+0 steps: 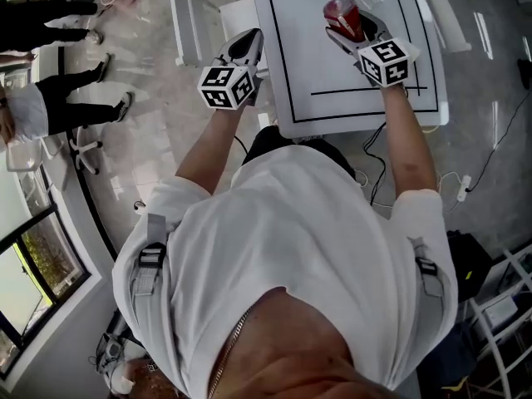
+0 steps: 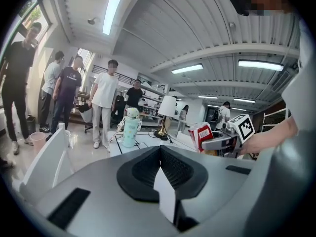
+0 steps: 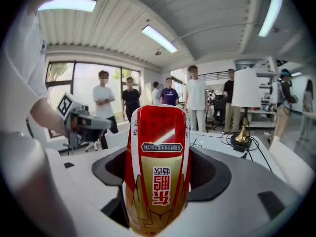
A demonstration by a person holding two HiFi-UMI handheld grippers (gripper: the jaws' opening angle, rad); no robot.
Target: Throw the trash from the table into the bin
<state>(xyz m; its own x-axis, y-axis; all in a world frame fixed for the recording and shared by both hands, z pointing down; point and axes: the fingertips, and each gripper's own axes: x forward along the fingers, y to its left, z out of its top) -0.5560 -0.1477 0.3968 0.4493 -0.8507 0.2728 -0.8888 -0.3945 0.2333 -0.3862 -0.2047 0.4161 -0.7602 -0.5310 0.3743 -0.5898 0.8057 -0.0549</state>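
Carry step: right gripper [image 1: 341, 30] pinched red-gold drink container [image 3: 157, 172] over white table [image 1: 332, 98]. Left gripper [image 1: 246, 46] pressed together, empty. Next likely: carry to bin, release; bin not identified.

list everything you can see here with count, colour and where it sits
drink container: one, red and gold, gripped above the table
table: one, white with black lines, in front of the person
lamp: one, white shade on a gold base, far part of the table
bottle: one, mint green, upright on the table near the lamp
chair: at least one, white, left of the table
bucket: one, pink, on the floor beyond the chair
bystanders: several, white and dark tops, standing beyond the table
left tool: one, grey, shut and empty, by the table's left edge
right tool: one, grey, shut on the drink container
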